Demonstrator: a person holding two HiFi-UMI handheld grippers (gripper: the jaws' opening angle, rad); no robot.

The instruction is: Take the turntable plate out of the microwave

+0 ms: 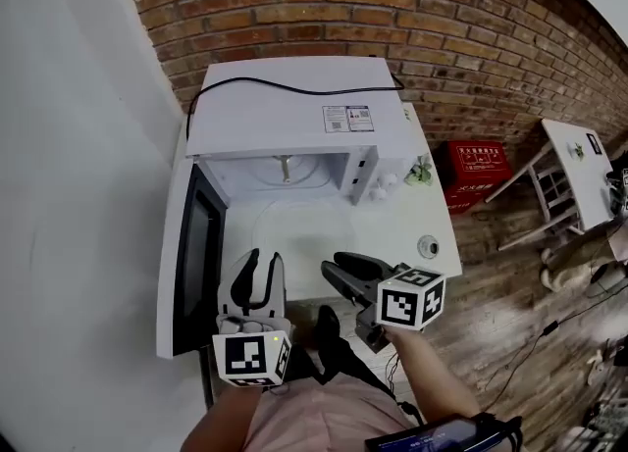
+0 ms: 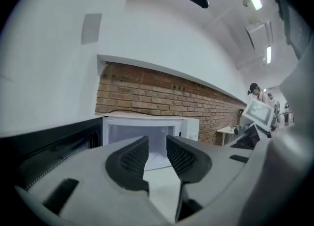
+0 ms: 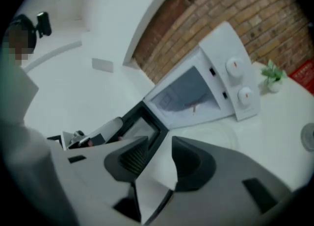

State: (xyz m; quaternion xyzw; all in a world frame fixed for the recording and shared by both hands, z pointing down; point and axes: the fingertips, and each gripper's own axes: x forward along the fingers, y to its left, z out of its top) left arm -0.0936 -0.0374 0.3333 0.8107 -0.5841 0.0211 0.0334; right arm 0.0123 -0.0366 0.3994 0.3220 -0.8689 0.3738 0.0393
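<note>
While door (image 1: pixel 192 266) hangs open, plant (image 1: pixel 421 172) flanks microwave (image 1: pixel 294 112).

The sticker (image 1: pixel 346 119) on the microwave (image 1: pixel 294 97) is showing print too small to read, and so is the red box (image 1: pixel 474 168). The microwave's roof is hiding most of its inside from the head view. The glass plate (image 1: pixel 294 234) on the tabletop (image 1: pixel 412 225) is showing only as a faint outline. In the left gripper view, the fingers (image 2: pixel 128 163) of the left gripper (image 2: pixel 156 144) are covering much of the tabletop. The right gripper view is coming through blurred. The small table (image 1: pixel 574 161) is running off the right edge.
</note>
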